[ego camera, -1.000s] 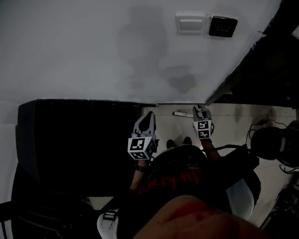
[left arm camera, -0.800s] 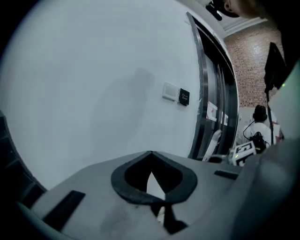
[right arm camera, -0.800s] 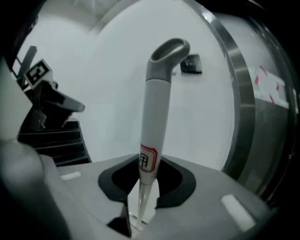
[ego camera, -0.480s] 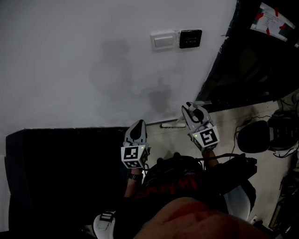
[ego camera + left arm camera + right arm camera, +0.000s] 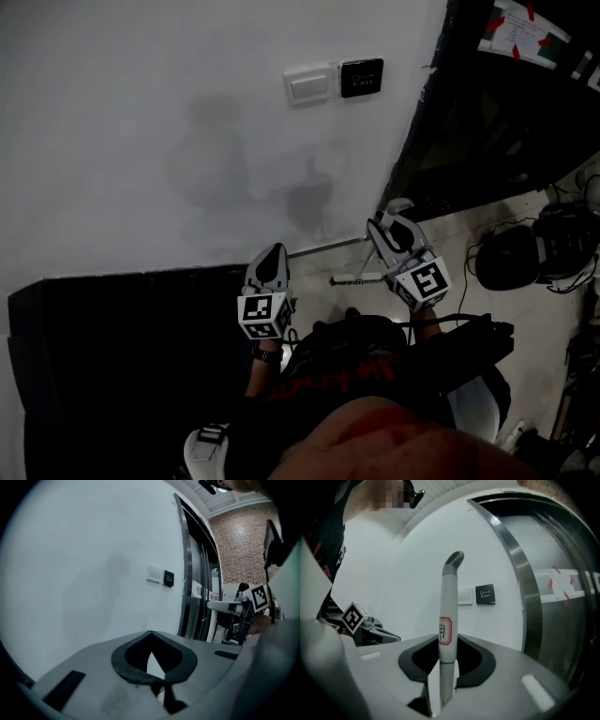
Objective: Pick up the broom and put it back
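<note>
The broom's white handle point(image 5: 449, 620), with a grey hooked top and a red-edged label, stands upright against the white wall. My right gripper point(image 5: 449, 641) is shut on it below the label. In the head view that right gripper point(image 5: 394, 230) is raised at chest height near the wall, and a white toothed bar point(image 5: 356, 278), likely the broom's lower end, shows below it by the floor. My left gripper point(image 5: 269, 267) hangs beside it to the left, apart from the broom. Its jaws point(image 5: 150, 634) meet at the tips and hold nothing. The left gripper view also shows the right gripper point(image 5: 236, 609).
A light switch point(image 5: 308, 85) and a black exit button point(image 5: 361, 77) sit on the wall. A dark glass door with a steel frame point(image 5: 487, 122) is to the right. A black cabinet point(image 5: 112, 356) stands at the left, and cables and dark gear point(image 5: 511, 258) lie on the floor at the right.
My right gripper has risen with the broom handle in it and now looks larger in the head view. The left gripper rose a little. The switch and door have shifted left in the view.
</note>
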A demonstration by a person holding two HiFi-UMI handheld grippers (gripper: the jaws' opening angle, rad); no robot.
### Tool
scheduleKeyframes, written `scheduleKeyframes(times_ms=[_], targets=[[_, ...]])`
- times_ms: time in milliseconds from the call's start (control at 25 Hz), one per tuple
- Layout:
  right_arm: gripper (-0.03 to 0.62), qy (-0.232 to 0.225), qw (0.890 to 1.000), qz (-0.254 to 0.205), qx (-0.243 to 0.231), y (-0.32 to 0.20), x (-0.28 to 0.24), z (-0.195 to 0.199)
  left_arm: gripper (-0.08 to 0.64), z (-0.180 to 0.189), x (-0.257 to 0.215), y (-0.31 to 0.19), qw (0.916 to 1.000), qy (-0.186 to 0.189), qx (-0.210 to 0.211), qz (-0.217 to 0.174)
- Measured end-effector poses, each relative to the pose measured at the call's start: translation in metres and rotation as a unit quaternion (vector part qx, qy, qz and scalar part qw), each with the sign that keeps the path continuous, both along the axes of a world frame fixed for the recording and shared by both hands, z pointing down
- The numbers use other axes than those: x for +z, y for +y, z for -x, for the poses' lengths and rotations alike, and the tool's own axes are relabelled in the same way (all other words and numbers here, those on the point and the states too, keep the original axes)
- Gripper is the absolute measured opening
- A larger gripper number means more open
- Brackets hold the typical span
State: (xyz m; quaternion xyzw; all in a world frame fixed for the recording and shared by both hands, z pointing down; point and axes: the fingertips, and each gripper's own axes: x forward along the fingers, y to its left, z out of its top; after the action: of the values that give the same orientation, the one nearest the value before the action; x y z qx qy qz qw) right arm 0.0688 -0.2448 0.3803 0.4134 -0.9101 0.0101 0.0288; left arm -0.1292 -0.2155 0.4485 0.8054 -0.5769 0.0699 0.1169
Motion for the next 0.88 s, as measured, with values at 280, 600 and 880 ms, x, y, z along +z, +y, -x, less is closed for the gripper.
scheduleKeyframes(times_ms=[280, 600, 880], targets=[[0.082, -0.021, 0.999, 0.023, -0.005, 0.014, 0.005, -0.014, 0.005, -0.028, -0.011, 0.001, 0.9985, 0.011, 0.036, -0.04], [0.081, -0.026, 0.999, 0.024, -0.025, 0.022, 0.007, -0.011, 0.005, -0.041, -0.018, 0.008, 0.9974, 0.02, 0.04, -0.057], [0.081, 0.003, 0.998, 0.039, -0.039, 0.016, 0.049, -0.001, 0.0, -0.038, -0.001, 0.012, 0.9995, -0.001, 0.028, -0.017]])
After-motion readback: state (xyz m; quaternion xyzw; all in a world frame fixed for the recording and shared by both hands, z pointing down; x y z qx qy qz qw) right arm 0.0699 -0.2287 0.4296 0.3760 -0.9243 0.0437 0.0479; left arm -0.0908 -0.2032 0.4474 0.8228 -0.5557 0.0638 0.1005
